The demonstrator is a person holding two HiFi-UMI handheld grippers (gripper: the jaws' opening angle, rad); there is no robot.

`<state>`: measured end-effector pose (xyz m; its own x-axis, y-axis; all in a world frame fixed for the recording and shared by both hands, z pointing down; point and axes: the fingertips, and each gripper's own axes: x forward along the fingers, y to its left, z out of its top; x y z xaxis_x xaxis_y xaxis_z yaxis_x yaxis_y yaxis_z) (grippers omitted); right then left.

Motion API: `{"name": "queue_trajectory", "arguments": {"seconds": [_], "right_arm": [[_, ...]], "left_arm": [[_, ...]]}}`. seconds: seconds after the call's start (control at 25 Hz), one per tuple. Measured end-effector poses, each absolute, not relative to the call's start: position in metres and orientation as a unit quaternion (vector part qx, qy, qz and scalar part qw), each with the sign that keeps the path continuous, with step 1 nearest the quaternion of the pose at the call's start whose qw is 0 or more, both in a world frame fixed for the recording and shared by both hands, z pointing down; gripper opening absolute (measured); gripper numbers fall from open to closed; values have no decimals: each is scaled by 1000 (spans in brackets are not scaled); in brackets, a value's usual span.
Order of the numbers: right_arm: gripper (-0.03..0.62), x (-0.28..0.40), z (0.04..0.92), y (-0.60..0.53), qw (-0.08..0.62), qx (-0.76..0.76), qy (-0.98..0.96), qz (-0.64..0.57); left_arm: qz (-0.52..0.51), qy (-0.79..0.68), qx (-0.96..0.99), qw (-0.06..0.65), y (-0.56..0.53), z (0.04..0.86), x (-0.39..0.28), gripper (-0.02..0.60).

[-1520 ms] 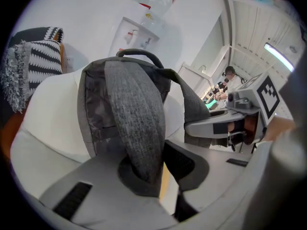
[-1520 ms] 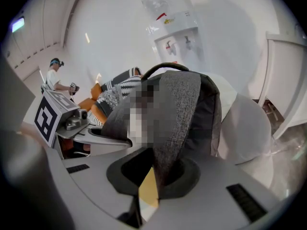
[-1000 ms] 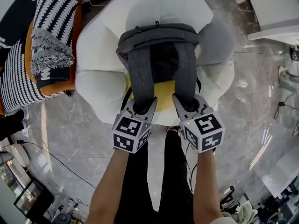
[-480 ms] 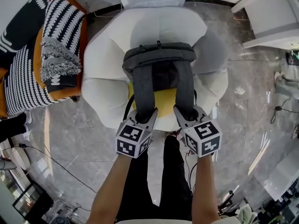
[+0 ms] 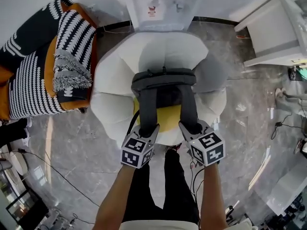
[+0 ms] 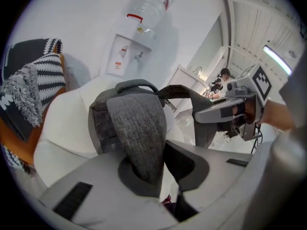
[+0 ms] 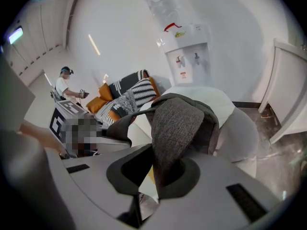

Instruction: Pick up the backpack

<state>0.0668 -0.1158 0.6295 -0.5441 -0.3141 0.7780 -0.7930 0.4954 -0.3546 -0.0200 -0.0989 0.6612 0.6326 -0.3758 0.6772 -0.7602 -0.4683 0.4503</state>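
Observation:
A grey backpack [image 5: 164, 79] with two wide grey shoulder straps hangs over a white armchair [image 5: 115, 87]. In the head view my left gripper [image 5: 147, 124] is shut on the lower end of the left strap [image 5: 147, 104], and my right gripper [image 5: 193, 124] is shut on the right strap [image 5: 188, 102]. A yellow cushion [image 5: 169, 115] shows between the straps. In the left gripper view the strap [image 6: 139, 128] runs down into the closed jaws of my left gripper [image 6: 156, 178]. In the right gripper view the other strap [image 7: 173, 128] sits pinched in my right gripper [image 7: 163, 181].
A black-and-white striped throw [image 5: 72, 47] lies over an orange sofa [image 5: 93, 56] at the left. A water dispenser [image 5: 163, 11] stands behind the armchair, a white cabinet [image 5: 271, 30] at the right. Cables [image 5: 57, 164] trail on the marble floor. Another person [image 7: 67, 87] stands far off.
Both grippers have risen with the straps in them. The backpack has come up off the armchair seat with them and looks smaller as the head view rises.

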Motion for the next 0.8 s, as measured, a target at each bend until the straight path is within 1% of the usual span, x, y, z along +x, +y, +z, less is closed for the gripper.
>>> {"name": "queue_trajectory", "arguments": {"seconds": [0.16, 0.52, 0.8], "right_arm": [[35, 71, 620, -112, 342, 332, -797, 371], [35, 73, 605, -103, 342, 322, -787, 400], [35, 73, 573, -116, 333, 332, -806, 360]], "left_arm": [[254, -345, 814, 392, -94, 650, -19, 40], [275, -324, 817, 389, -87, 630, -20, 41], [262, -326, 822, 388, -90, 603, -19, 41]]}}
